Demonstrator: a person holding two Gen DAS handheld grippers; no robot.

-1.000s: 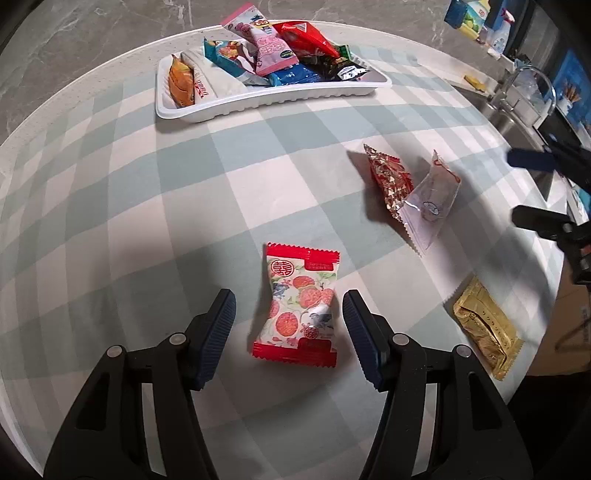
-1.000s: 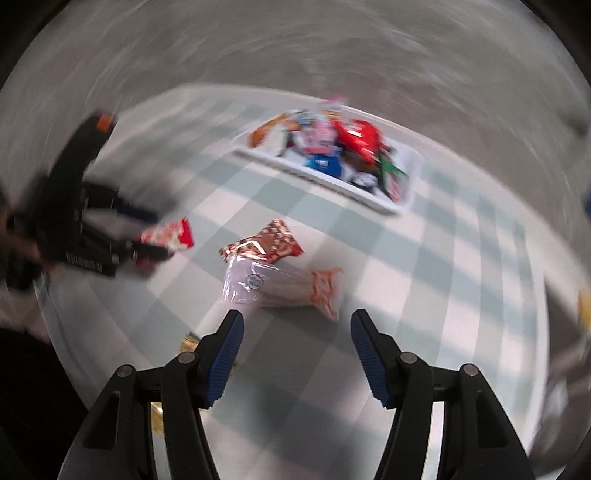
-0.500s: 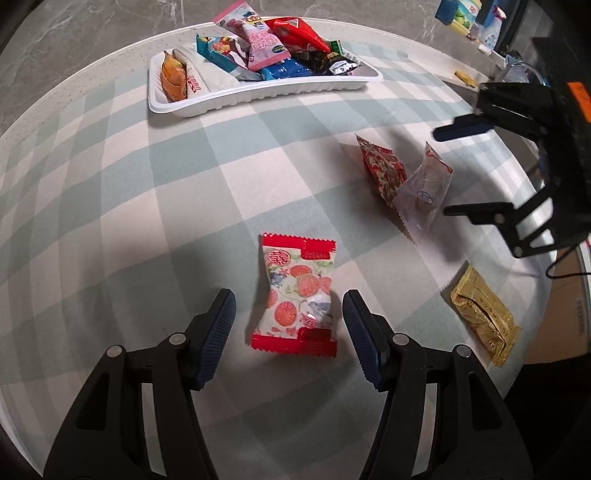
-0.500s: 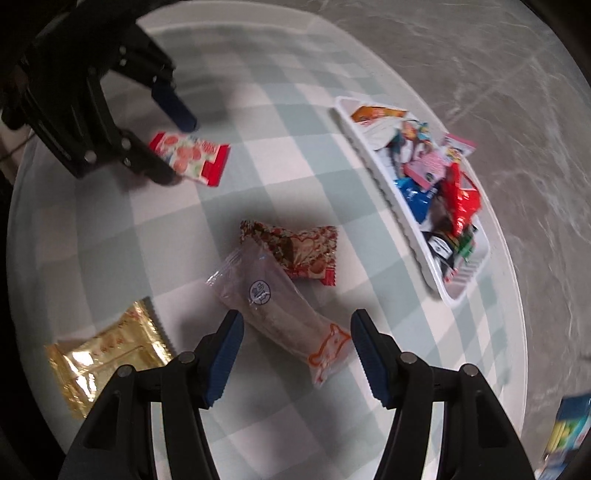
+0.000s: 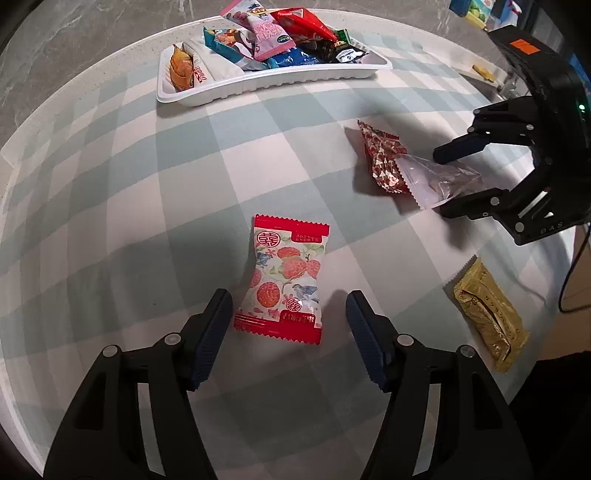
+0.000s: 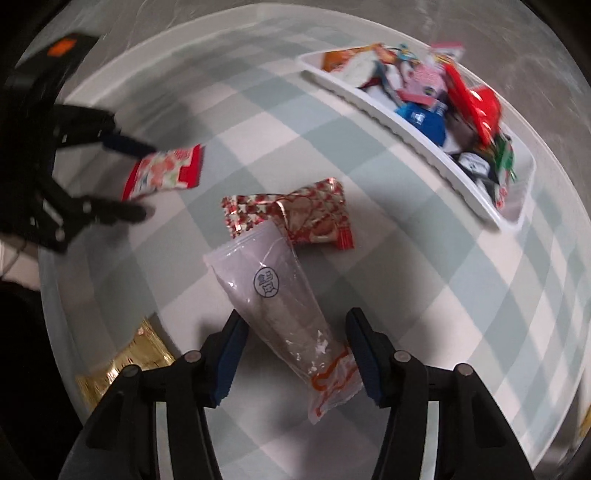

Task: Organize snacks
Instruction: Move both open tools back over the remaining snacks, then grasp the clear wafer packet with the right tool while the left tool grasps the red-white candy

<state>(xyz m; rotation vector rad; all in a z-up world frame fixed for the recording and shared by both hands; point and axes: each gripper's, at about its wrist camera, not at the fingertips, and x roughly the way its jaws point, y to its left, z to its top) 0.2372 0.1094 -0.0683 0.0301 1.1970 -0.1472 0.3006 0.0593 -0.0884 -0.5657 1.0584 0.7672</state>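
I want each packet centred before I squeeze, then carried to the tray (image 5: 258,79). My left gripper (image 5: 288,325) has its fingers apart and opening around the red packet (image 5: 286,280) on the checked surface (image 5: 110,221). My right gripper (image 6: 293,349) is closing on the clear packet (image 6: 273,306) (not yet pinched, I think).

A round table (image 5: 92,206) wears a green-and-white checked cloth (pale, wide squares). Grey marbled floor (image 5: 55,40) lies beyond its edge. Blurred colourful items (image 5: 476,7) sit far off at upper right.
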